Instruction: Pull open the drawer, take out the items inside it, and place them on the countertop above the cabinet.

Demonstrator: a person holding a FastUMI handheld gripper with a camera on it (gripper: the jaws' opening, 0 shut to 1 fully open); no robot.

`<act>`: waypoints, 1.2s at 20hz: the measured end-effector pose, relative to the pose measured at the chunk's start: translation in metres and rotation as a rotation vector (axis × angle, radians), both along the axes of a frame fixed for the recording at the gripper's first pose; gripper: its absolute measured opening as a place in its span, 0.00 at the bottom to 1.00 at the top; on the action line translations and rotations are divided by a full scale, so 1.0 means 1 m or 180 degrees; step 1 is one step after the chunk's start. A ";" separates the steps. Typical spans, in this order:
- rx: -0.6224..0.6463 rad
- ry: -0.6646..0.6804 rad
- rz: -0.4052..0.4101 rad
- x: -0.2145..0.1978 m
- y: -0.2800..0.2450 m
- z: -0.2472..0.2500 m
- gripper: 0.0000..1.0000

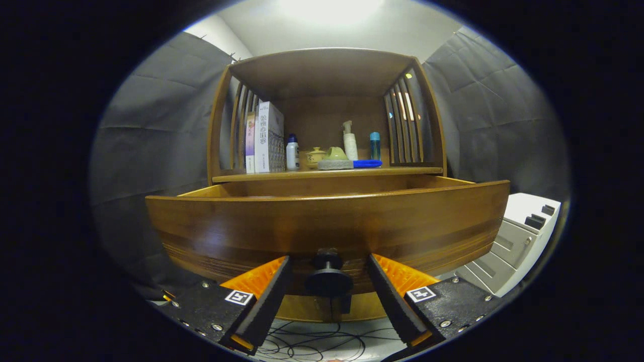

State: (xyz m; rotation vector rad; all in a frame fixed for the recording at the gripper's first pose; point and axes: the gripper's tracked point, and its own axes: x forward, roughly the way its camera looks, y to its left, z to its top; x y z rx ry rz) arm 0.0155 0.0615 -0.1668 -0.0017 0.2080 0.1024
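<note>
Gripper: the gripper points at the drawer front, its two fingers spread apart on either side of the knob, with a gap between each finger and the knob; it is open and grips nothing.
Knob: a dark round knob juts from the lower middle of the drawer front, between the fingers and touching neither.
Drawer: the wooden drawer stands pulled out from the cabinet toward the gripper; its front panel blocks the inside, so I cannot tell what lies in it.
Counter: the counter is the wooden ledge just above and behind the drawer, under the roof of the cabinet.
Cabinet: a wooden cabinet with slatted side panels encloses the space above the counter.
Books: two upright books stand together near the left slats.
White bottle: a small white bottle with a blue cap stands just right of the books.
Lidded pot: a small yellowish lidded pot sits beside the white bottle, further back.
Green cup: a green cup lies tilted on a grey round pad.
Blue item: a flat blue item lies at the counter's front edge, touching the grey pad.
Pump bottle: a pale pump bottle stands behind the green cup.
Blue bottle: a slim blue bottle stands to the right of the pump bottle.
Grey unit: a pale grey unit with dark handles stands beside the drawer's right end.
Cables: dark cables lie on the floor below the fingers.
</note>
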 end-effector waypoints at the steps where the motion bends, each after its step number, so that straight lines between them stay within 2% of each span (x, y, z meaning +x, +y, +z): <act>1: 0.0003 -0.0015 -0.0005 0.002 0.000 0.001 0.95; 24: 0.0022 -0.0050 -0.0130 0.094 0.017 -0.002 0.95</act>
